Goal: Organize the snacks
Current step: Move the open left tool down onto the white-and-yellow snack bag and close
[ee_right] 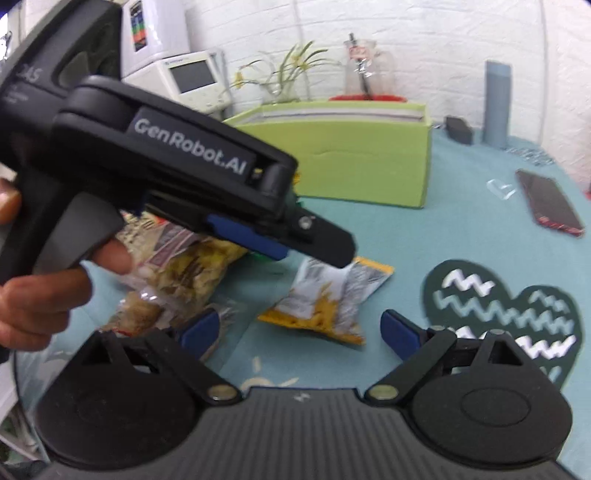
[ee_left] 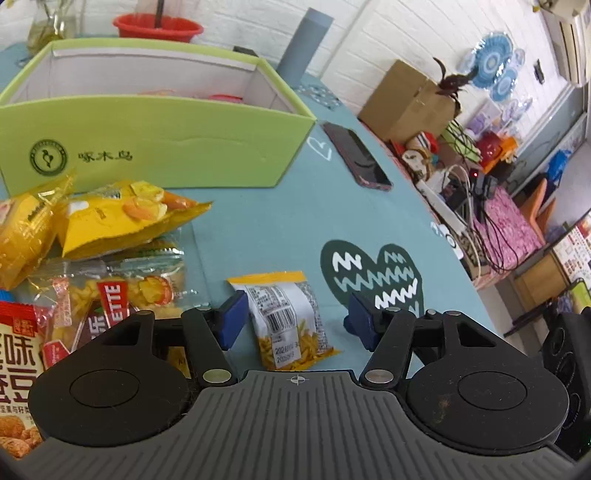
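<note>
A small yellow snack packet [ee_left: 288, 317] lies back side up on the teal tablecloth between the open fingers of my left gripper [ee_left: 295, 317]. The same packet [ee_right: 328, 299] shows in the right wrist view, ahead of my open, empty right gripper [ee_right: 299, 328]. The left gripper's body [ee_right: 177, 173] hangs over the packet there. A pile of yellow and clear snack bags [ee_left: 107, 229] lies to the left. A green box [ee_left: 155, 136] stands open behind them, with some items inside.
A dark phone [ee_left: 356, 155] lies on the cloth right of the box. A grey cylinder [ee_left: 306, 44] and a red bowl [ee_left: 159, 26] stand behind it. The table's edge [ee_left: 454, 258] curves on the right, with clutter and cables beyond.
</note>
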### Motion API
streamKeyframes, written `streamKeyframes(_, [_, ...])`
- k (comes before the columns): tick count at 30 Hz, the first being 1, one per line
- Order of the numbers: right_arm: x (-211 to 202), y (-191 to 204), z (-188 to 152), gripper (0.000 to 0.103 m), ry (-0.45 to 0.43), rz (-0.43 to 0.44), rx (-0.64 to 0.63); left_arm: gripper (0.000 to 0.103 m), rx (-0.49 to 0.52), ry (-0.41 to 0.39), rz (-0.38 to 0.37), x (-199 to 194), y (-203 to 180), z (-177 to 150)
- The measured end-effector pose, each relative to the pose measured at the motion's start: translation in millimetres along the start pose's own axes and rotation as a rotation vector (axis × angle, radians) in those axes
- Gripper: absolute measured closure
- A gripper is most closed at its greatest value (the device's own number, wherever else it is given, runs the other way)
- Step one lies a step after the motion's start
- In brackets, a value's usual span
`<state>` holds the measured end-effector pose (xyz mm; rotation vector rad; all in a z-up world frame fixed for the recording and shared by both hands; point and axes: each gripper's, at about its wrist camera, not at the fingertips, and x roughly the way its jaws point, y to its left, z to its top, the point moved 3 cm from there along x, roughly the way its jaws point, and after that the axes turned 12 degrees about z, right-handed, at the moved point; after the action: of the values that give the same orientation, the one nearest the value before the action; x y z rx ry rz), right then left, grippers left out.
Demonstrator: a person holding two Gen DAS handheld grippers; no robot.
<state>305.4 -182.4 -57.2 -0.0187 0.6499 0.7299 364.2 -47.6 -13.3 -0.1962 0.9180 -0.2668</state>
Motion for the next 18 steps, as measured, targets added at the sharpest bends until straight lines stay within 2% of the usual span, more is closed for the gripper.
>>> streamKeyframes(4, [16, -8, 6, 0.01, -0.012, -0.006, 0.061, 0.056, 0.008, 0.032, 0.035, 11, 1, 5])
streamKeyframes(6, [21, -7, 7, 0.016, -0.011, -0.012, 0.064, 0.057, 0.007, 0.05, 0.034, 17, 3, 4])
streamKeyframes(9, [23, -6, 5, 0.024, -0.008, -0.036, 0.057, 0.058, 0.035, 0.035, 0.04, 19, 1, 3])
streamKeyframes(13, [29, -5, 8, 0.025, -0.003, -0.063, 0.029, 0.059, 0.056, 0.033, 0.03, 24, -3, 1])
streamKeyframes(14, [26, -6, 6, 0.031, -0.007, -0.068, 0.02, 0.061, 0.075, 0.031, 0.035, 25, -5, -2])
streamKeyframes(15, [23, -5, 4, 0.043, -0.012, -0.075, 0.006, 0.068, 0.095, 0.031, 0.047, 26, -8, -5])
streamKeyframes(16, [20, -4, 1, 0.047, -0.014, -0.081, 0.0, 0.082, 0.111, 0.036, 0.054, 27, -11, -9])
streamKeyframes(18, [9, -7, -3, 0.05, -0.027, -0.091, 0.025, 0.091, 0.103, 0.053, 0.016, 28, -15, -18])
